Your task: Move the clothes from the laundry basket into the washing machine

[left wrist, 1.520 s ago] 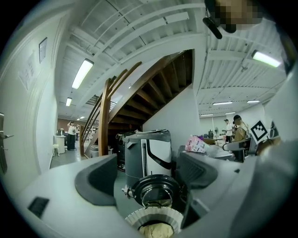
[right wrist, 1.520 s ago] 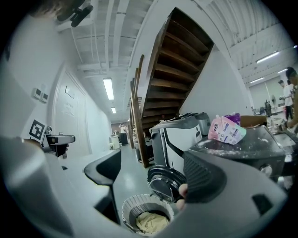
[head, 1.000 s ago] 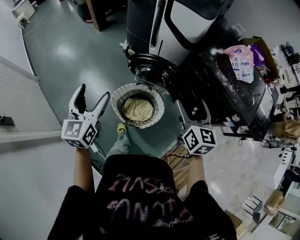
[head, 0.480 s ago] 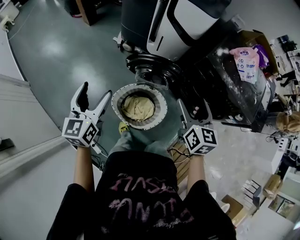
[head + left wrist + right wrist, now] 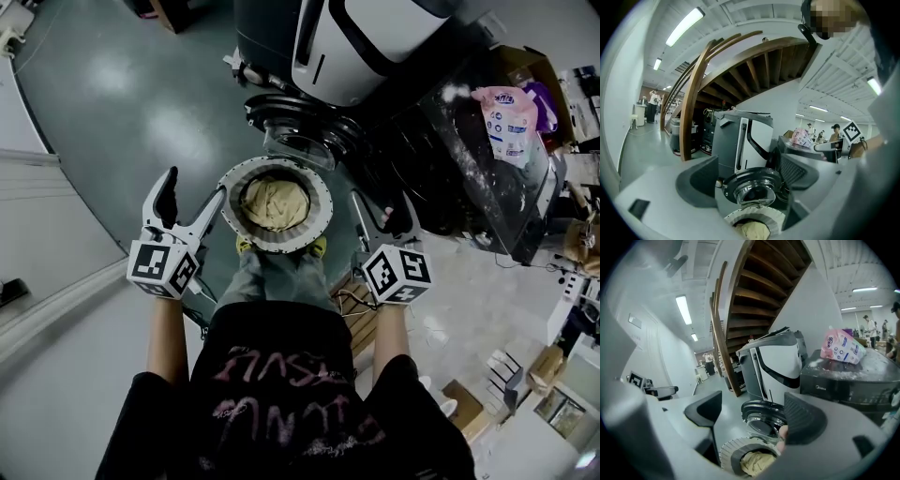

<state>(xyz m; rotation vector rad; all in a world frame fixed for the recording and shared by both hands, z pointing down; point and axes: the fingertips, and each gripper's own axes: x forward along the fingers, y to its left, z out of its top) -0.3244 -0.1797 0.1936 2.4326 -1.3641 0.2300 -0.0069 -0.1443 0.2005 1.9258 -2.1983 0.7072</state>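
1. Grey-green workshop floor point(image 5: 122, 122) is filling the head view. The washing machine point(image 5: 375, 37) is standing at the top, with its round door point(image 5: 300, 127) swung open.
2. The laundry basket point(image 5: 324, 208) is sitting on the floor just in front of that door, and a tan cloth point(image 5: 275, 203) is lying bundled inside it. Nothing is out of the basket yet.
3. Change over the last second: the person is closing in. Both yellow shoes point(image 5: 317, 247) are now showing against the basket's near rim, where a second ago only one was showing. The basket is now lying closer under the body.
4. The left gripper point(image 5: 192, 187) is hovering just beside the basket's left rim, its fingers point(image 5: 166, 192) spread wide and gripping nothing. A second ago it was standing further off the rim.
5. The right gripper point(image 5: 384, 211) is hanging off the basket's right side, its fingers point(image 5: 801, 420) likewise wide apart and empty. Its own view is looking down on basket and cloth between them.
6. Reading: the approach is looking finished, and a reach into the basket for the cloth is likely coming next. The transfer itself is not yet under way.
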